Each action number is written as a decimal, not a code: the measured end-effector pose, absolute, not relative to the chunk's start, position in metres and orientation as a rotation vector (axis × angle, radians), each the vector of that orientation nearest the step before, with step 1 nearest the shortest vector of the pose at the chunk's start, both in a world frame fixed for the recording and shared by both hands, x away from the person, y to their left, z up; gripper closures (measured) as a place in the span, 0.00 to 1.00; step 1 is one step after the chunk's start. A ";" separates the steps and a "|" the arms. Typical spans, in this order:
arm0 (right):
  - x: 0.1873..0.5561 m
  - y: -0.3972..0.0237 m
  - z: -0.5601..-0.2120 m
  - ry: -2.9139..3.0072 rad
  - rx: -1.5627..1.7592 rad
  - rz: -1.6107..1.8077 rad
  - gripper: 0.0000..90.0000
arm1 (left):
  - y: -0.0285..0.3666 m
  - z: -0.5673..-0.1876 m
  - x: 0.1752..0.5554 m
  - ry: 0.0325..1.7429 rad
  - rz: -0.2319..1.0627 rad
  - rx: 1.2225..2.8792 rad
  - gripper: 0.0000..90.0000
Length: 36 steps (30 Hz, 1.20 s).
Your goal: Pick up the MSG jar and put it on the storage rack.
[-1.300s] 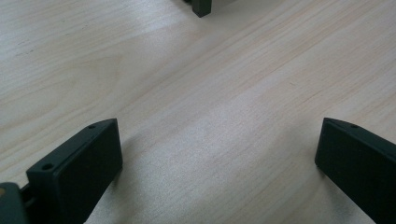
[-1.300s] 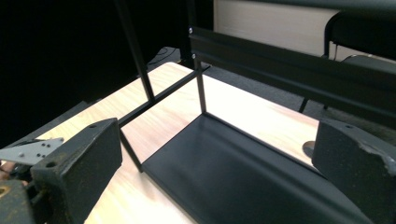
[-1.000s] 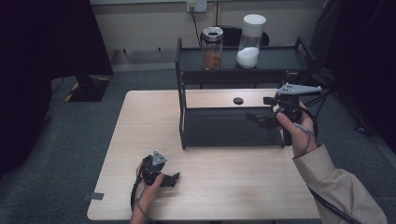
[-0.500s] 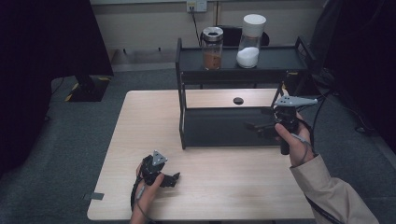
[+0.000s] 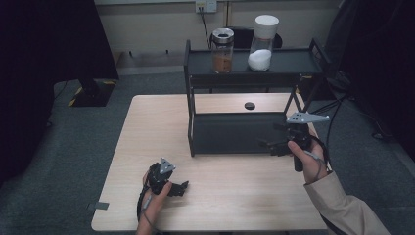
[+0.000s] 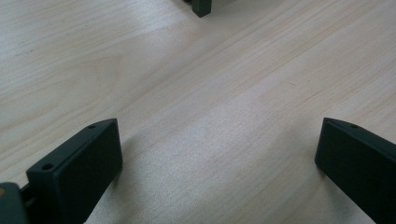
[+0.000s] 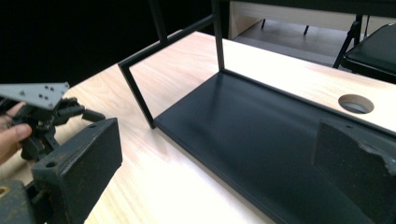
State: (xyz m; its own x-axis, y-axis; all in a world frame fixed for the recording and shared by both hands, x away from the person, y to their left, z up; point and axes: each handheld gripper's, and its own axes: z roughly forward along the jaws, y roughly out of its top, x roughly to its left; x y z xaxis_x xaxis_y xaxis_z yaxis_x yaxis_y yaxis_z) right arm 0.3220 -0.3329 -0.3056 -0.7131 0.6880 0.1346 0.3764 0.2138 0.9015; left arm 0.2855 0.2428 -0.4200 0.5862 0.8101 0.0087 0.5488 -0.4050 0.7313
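Left hand-held gripper: near edge of the pale wood tabletop, held low in the person's left hand, jaws set wide apart over bare wood with nothing between them, as the left gripper view shows. Right hand-held gripper: farther in, at the right side of the tabletop, gripped by the right hand above a tan sleeve, grey three-cornered plate on top, jaws pointing left toward the front right corner of the shelf rack; the right gripper view shows its jaws wide apart and empty, aimed across the rack's lower tray, with the left hand-held gripper visible beyond at the left. Black metal shelf rack: two tiers, standing on the far half of the tabletop, lower tray flat on the wood and bare. Round hole: in the tabletop just behind the lower tray. Upper shelf, holding two jars side by side: a glass jar with brown contents at left, and a jar with a white lid part-filled with white grains at right. Dark chair: on the floor beyond the tabletop.
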 end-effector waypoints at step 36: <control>0.309 -0.343 -0.377 2.306 0.998 1.435 0.01 | 0.243 -0.420 0.285 1.075 0.478 2.114 0.00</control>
State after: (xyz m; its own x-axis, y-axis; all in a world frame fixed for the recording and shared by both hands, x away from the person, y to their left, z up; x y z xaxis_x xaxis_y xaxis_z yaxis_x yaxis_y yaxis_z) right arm 0.3092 -0.3426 -0.3766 -0.7350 0.6632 0.1409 0.4194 0.2815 0.8630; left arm 0.2855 0.2428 -0.4201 0.5860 0.8103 0.0084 0.5488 -0.4044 0.7316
